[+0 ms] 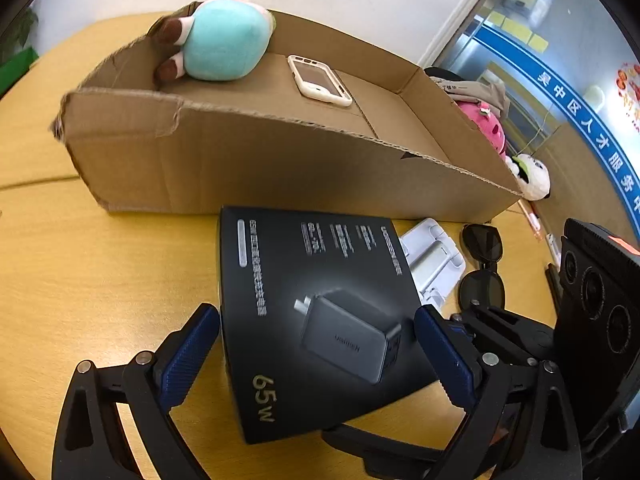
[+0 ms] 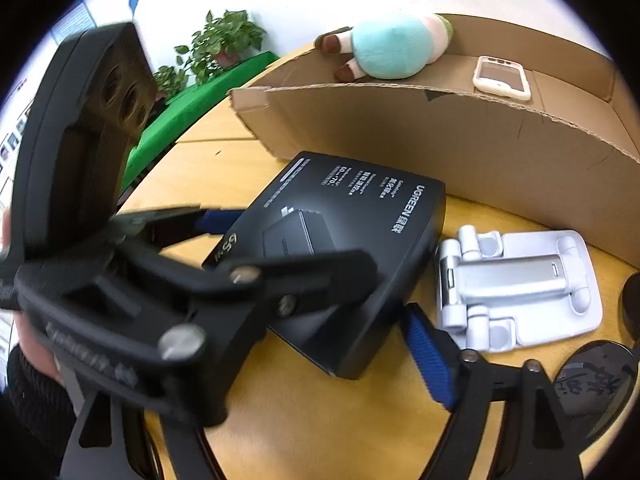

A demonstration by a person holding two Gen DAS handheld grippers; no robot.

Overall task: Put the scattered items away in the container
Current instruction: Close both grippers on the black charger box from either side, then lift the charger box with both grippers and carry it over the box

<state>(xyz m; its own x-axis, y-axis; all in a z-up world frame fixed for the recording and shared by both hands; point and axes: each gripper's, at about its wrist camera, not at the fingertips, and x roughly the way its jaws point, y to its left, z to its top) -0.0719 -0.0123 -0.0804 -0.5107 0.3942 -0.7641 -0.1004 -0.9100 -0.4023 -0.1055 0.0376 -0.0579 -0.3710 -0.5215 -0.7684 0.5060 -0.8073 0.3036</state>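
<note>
Charger box [image 1: 320,312], black, rigid carton with a smooth printed face, looks light for its bulk; stiff enough to pinch hard, likely a bit slippery, not fragile. Best hold is across its two long side walls, near the middle. It lies flat on the yellow table [image 1: 80,272], just in front of the cardboard box's near wall. The left gripper [image 1: 316,352] straddles it: the blue fingers [image 1: 188,360] stand wide, one at each side edge of the carton, close to or just touching the sides, can't tell if any squeeze is on. Looks like the grasp step, lift not yet done.

The right gripper [image 2: 312,356] sits beside it, spread wide and carrying nothing; only one of its fingers [image 2: 430,360] shows, the other is hidden behind the left tool. That finger is near the carton's lower corner, not touching.

Just right of the carton: white folding phone stand [image 2: 516,288], then dark sunglasses [image 1: 482,268], both on the table.

Farther: the cardboard box [image 1: 260,168], open top, already holding a teal plush toy [image 1: 224,40] in the far corner and a phone in a cream case [image 1: 320,80] flat on the floor
</note>
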